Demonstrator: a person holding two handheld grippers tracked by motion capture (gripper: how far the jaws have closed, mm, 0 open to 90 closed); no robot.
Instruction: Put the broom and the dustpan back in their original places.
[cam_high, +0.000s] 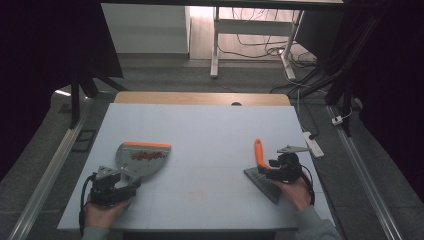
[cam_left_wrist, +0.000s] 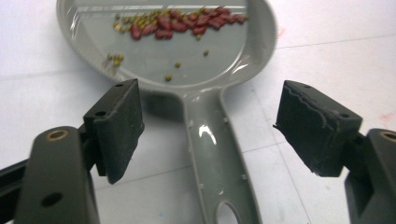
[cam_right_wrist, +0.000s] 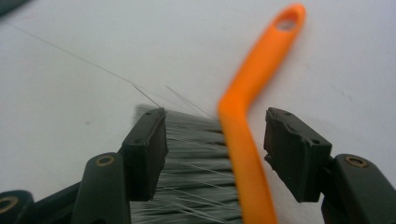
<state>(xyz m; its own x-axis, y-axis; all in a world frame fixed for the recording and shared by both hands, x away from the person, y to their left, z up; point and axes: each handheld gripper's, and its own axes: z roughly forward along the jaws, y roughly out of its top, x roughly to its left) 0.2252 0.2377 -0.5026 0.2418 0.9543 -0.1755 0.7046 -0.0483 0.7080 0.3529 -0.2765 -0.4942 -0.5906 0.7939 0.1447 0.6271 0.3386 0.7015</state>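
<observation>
High view: I see the grey plastic dustpan with an orange front lip (cam_high: 142, 156) lying flat on the white table (cam_high: 210, 135) at front left, its handle just before my left gripper (cam_high: 125, 184). The orange-handled brush with grey bristles (cam_high: 260, 165) lies at front right, by my right gripper (cam_high: 272, 170).

Left gripper view: jaws stand wide, clear of the glossy, slotted handle between them; red and green beans (cam_left_wrist: 180, 23) sit in the pan.

Right gripper view: jaws wide, the smooth bent handle between them, untouched.
</observation>
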